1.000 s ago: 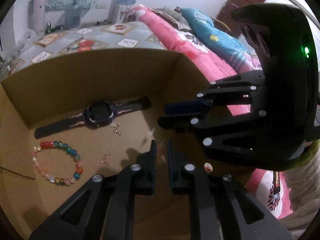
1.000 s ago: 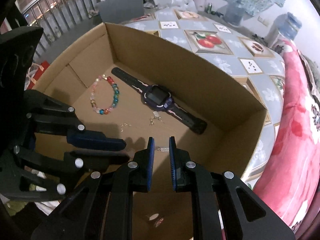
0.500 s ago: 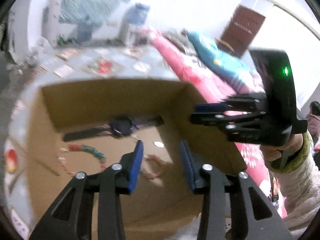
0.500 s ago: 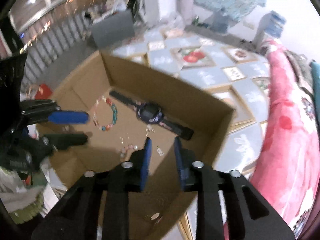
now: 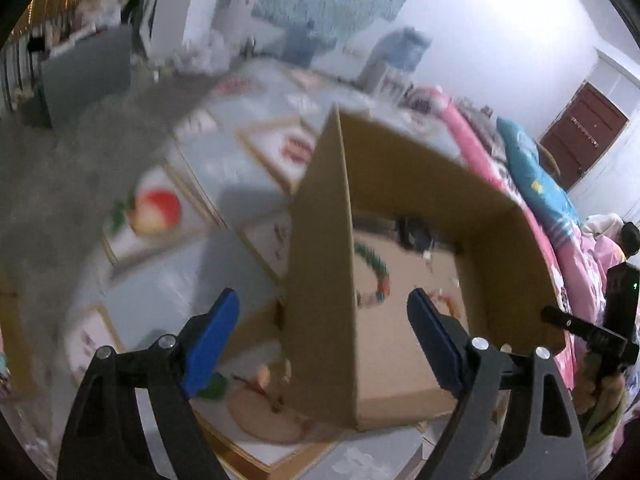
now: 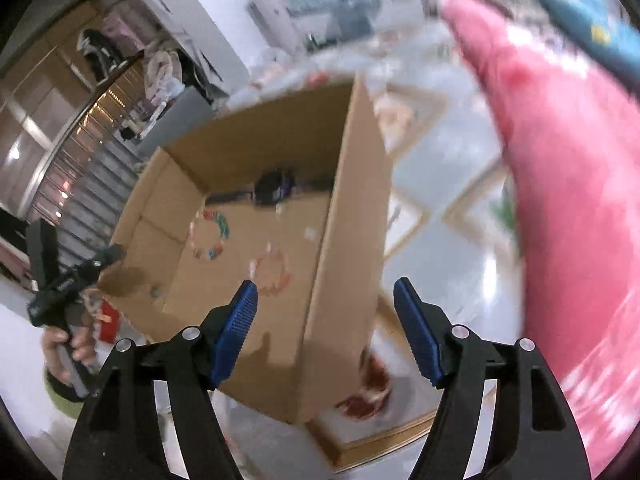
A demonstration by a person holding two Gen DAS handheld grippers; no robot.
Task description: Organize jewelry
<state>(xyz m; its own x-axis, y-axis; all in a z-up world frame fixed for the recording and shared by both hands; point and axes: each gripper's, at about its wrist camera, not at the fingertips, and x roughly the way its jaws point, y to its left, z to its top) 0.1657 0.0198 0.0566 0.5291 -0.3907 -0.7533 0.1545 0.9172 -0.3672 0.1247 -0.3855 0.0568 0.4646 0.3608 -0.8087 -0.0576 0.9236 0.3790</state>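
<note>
Both grippers released, holding nothing: left gripper (image 5: 322, 320), right gripper (image 6: 325, 312), each outside the cardboard box (image 6: 344, 264). Looks nearly done. On the box floor: pink bracelet (image 6: 273, 274) nearest, beaded bracelet (image 6: 210, 234) mid, watch (image 6: 276, 188) by far wall. One each; small bits possibly earrings, too blurred.

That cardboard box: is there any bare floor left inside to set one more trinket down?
Yes. In the cardboard box, the near floor in front of the pink bracelet is bare, as is the left strip beside the colourful bead bracelet. The back, around the watch and small scattered bits, is crowded.
</note>
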